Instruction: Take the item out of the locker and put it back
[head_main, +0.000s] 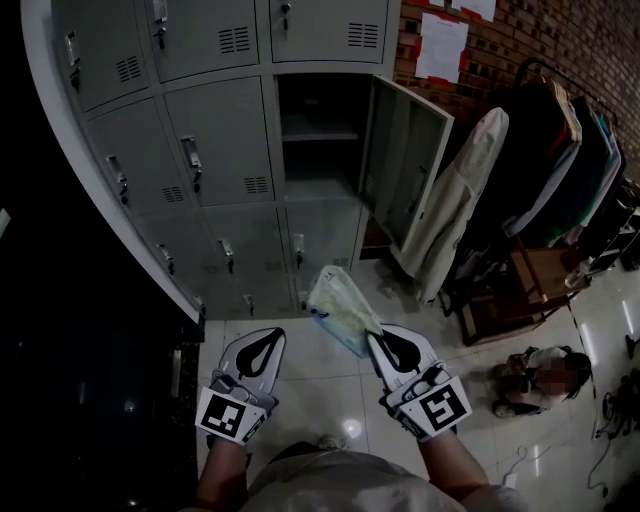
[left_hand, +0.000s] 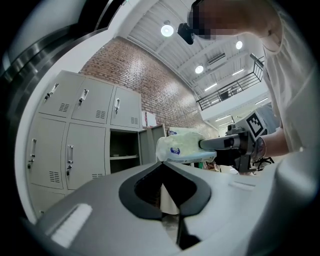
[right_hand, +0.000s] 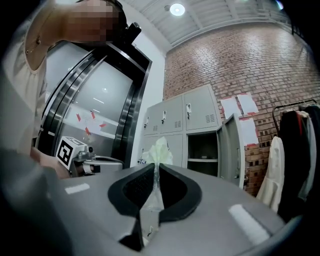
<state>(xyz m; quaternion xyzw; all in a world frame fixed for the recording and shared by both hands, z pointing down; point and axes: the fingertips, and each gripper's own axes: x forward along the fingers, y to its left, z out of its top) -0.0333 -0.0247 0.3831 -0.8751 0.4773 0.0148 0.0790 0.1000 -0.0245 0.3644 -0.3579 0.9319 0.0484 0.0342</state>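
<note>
Head view: high before locker, looking steeply down. Both gripper views: low, near level, facing same locker.

Two-jaw grippers, grey and white: two, the left gripper and the right gripper
Crumpled pale-green plastic bag: one
Open grey metal locker compartment: one
White paper sheets on brick wall: at least two
Pale hanging coat: one
Person on floor: one
</note>
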